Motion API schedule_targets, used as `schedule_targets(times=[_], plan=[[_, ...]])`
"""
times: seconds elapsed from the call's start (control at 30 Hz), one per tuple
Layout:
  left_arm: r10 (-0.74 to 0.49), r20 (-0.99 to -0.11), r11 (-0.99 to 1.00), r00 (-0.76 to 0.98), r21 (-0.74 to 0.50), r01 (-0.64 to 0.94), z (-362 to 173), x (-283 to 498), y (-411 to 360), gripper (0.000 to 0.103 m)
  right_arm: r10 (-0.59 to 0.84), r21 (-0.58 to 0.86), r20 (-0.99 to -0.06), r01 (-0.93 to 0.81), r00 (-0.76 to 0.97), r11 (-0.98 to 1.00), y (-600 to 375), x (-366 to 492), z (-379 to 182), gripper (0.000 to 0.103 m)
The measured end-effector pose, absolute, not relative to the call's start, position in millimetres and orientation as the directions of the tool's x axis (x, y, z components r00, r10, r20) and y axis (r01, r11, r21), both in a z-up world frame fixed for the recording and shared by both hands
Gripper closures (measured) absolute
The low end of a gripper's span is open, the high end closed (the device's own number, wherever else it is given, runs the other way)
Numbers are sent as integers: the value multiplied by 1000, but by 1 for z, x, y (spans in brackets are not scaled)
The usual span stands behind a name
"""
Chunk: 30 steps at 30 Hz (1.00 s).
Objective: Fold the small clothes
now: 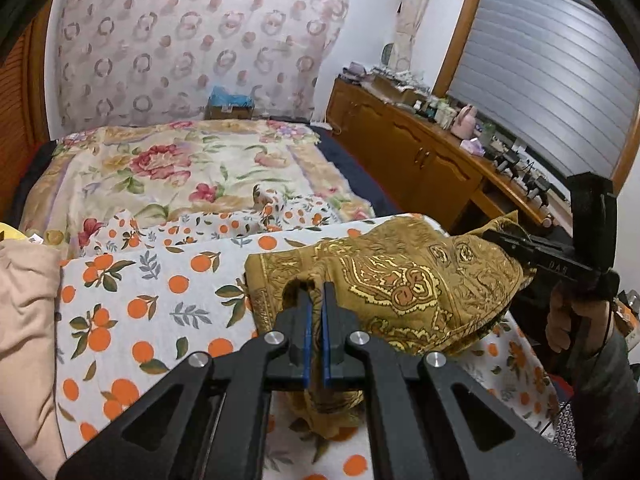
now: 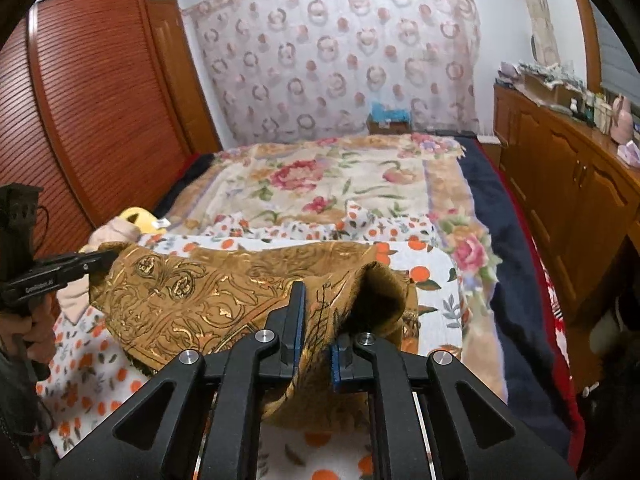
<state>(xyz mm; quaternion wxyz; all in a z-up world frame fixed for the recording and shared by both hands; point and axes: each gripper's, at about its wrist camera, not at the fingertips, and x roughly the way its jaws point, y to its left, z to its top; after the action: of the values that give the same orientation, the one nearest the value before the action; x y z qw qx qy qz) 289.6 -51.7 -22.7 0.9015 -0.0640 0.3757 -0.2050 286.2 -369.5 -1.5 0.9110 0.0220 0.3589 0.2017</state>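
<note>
At far left of the left wrist view, beige garment (image 1: 24, 320) heaped beside orange-print sheet (image 1: 160, 300). Centre: left gripper (image 1: 317, 296) clamped tight on a bunched edge of the gold-patterned cloth (image 1: 420, 280), lifted off the sheet. Further right, right gripper (image 1: 496, 238) pinching the cloth's other corner (fabric sagging between). Beyond, wooden dresser (image 1: 420, 152). From the right wrist view, right gripper (image 2: 316, 320) closed on a cloth fold (image 2: 200, 292), fingers kept apart by the fabric.

Cloth (image 1: 408, 280) centre frame on sheet (image 1: 160, 300); blanket (image 1: 180, 168) behind, cabinet (image 1: 420, 156) right, garment (image 1: 24, 320) far left.
</note>
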Motion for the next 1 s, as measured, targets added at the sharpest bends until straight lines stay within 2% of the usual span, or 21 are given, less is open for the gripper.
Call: schedule_targets(times=[0.23,0.37,0.43,0.5,0.53,0.63,0.8,1.0], plan=[[-413,-679,910,607,-279,307,-37,312,-50,102,377,209,-673,-326,636,922,-375,312,0,84],[-417,-690,908,591,-289,303,-42,320,-50,102,354,195,-675,-307,647,932,-379,319,8,72],[-420,-693,906,586,-286,312,-41,323,-52,102,325,159,-672,-299,665,941,-379,319,12,63],[-427,-688,902,587,-280,329,-37,323,-53,102,281,107,-673,-286,684,952,-380,317,14,62],[-432,-682,899,590,-276,340,-33,322,-53,98,270,91,-672,-284,690,954,-381,316,15,61],[-419,-652,905,631,-249,344,-19,316,-49,61,269,70,-664,-300,698,951,-386,308,16,60],[-405,-634,911,659,-217,351,-6,305,-35,59,247,33,-665,-303,704,952,-399,291,8,59],[-362,-687,926,630,-188,327,-30,289,-20,59,212,-16,-719,-321,662,947,-405,282,-15,58]])
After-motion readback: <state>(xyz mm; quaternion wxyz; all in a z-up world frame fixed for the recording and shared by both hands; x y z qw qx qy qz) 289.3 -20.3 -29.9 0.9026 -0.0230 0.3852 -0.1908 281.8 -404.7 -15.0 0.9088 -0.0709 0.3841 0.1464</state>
